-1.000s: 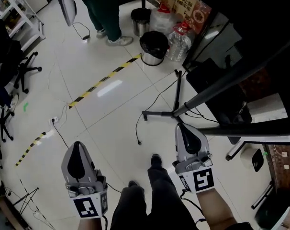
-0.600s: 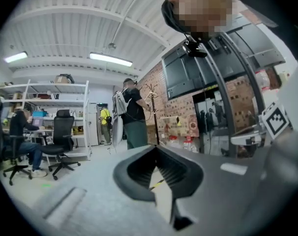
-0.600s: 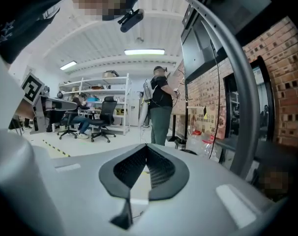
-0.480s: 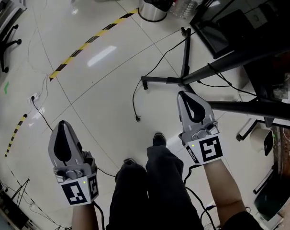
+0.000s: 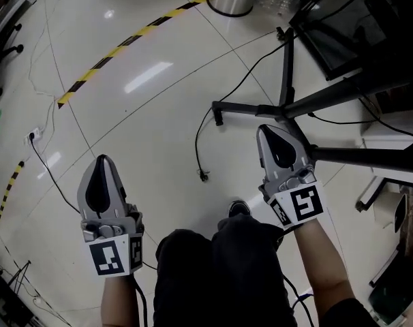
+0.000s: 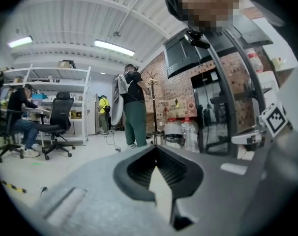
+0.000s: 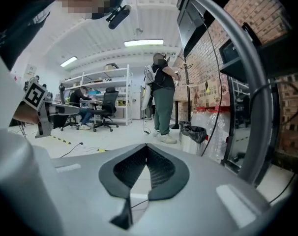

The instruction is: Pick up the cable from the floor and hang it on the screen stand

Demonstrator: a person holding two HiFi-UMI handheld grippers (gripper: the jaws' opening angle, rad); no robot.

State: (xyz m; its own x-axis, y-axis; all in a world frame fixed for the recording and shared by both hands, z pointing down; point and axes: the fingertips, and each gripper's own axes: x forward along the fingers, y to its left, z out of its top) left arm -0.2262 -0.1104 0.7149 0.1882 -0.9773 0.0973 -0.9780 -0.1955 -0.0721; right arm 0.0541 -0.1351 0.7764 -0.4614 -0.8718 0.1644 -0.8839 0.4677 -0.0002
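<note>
1. Black cable [image 5: 204, 176] lies on pale floor tiles [image 5: 145, 114] just left of the screen stand [image 5: 286, 80], between left gripper [image 5: 103, 161] and right gripper [image 5: 266, 131].
2. Left gripper view: jaws closed together, empty.
3. Right gripper view: jaws closed together, empty.

The thin black cable [image 5: 197, 147] on the white tiled floor [image 5: 145, 148] shows its plug end near the person's knee, but its far end slips behind the black metal screen stand [image 5: 286, 73] and cannot be followed. The top edge of the head view cuts off the shiny round metal bin [image 5: 228, 2]. The black shoe [image 5: 238, 208] is mostly hidden behind the dark trouser knee [image 5: 213, 271].
</note>
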